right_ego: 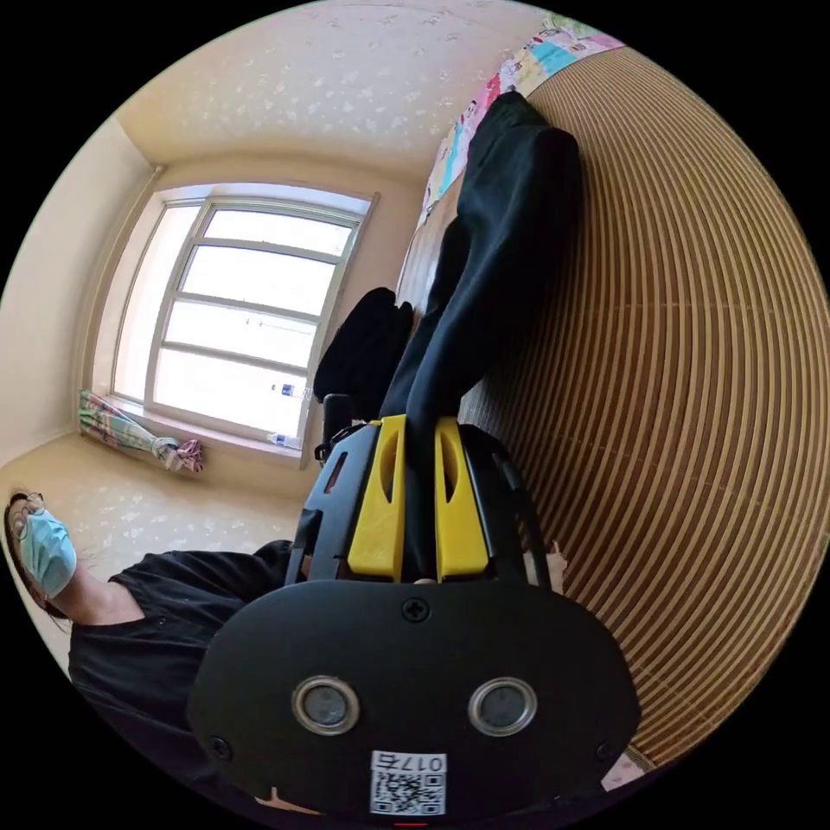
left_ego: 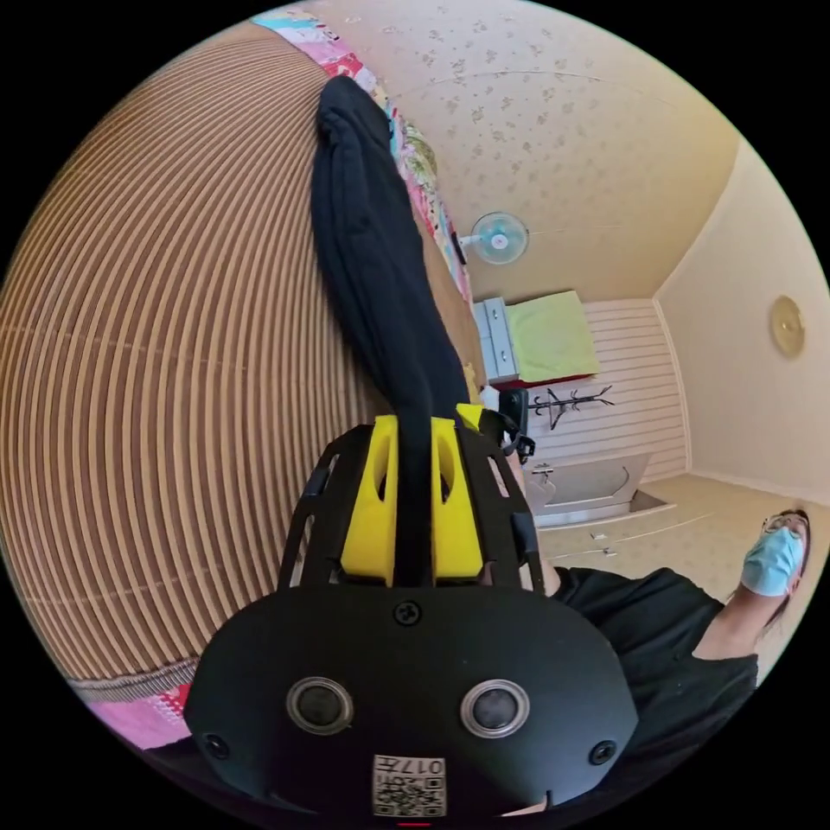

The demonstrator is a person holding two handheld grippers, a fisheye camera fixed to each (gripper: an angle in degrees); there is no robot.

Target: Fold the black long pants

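Between the closed yellow fingers (left_ego: 413, 493) of each gripper hang the black pants (left_ego: 372, 251): soft, light, best held by the edge.

The left gripper (left_ego: 413, 432) is clamped, its two yellow jaws pressed close together on a band of the black pants (left_ego: 372, 251) that runs out from between them. The right gripper (right_ego: 421, 432) is closed the same way, both yellow jaws pinching the dark cloth. In the right gripper view, the left gripper's black frame sits just beside the right one.
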